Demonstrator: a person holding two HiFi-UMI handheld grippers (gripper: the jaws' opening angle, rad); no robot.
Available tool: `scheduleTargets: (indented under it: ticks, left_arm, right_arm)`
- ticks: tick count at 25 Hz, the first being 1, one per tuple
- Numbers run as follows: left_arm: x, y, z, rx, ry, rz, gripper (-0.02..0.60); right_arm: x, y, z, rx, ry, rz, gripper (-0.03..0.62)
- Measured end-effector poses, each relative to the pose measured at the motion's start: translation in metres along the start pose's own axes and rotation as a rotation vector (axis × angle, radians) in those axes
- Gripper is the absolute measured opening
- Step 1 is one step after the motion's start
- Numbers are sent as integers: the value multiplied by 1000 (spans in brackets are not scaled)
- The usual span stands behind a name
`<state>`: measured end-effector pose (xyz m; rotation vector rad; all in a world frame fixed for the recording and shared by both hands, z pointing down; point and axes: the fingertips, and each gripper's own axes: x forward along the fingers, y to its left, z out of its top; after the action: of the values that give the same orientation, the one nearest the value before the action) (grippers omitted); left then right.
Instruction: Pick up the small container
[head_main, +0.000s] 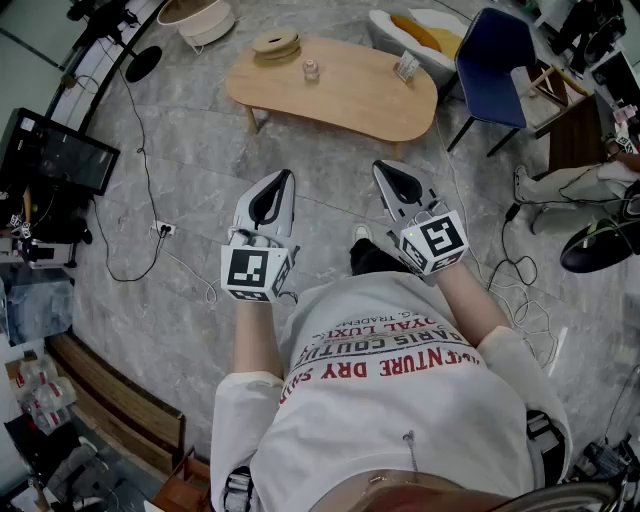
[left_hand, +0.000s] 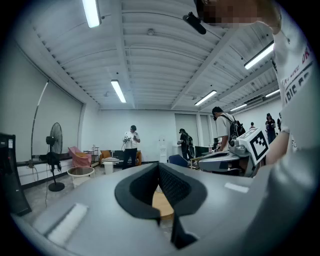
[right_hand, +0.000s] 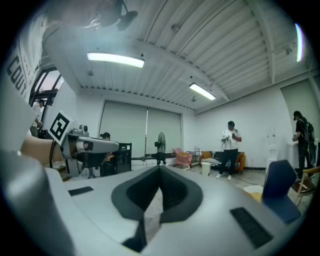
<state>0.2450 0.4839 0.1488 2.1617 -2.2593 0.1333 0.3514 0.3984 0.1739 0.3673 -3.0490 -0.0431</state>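
The small container (head_main: 311, 70), a little clear jar, stands on the light wooden table (head_main: 350, 95) far ahead of me. Both grippers hang over the grey floor, well short of the table. My left gripper (head_main: 285, 178) has its jaws together and holds nothing. My right gripper (head_main: 385, 168) is likewise shut and empty. In the left gripper view the dark pads of the left gripper (left_hand: 159, 165) meet at their tips, with a bit of the wooden table (left_hand: 162, 204) showing below them. The right gripper view shows the right gripper (right_hand: 160, 169) closed the same way. The jar is hidden in both gripper views.
On the table lie a stack of wooden discs (head_main: 276, 45) and a small packet (head_main: 407, 67). A blue chair (head_main: 495, 60) stands at the table's right end. A round basket (head_main: 200, 18), a monitor (head_main: 55, 155) and floor cables (head_main: 135, 250) are on the left. People stand far across the room (left_hand: 131, 145).
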Motion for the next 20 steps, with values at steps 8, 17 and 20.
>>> scheduleTargets:
  ticks: [8,17,20]
  left_arm:
    - [1,0,-2,-9,6,-2,12]
    - [-10,1,-15,-48,2,-10,12]
    - [-9,2,-29,-58,30,-17,148]
  right_arm:
    - [3,1,0,-2,11,13,6]
    - [7,7,-7,39,8,15,6]
    - [11,10,-10,34,8,28,6]
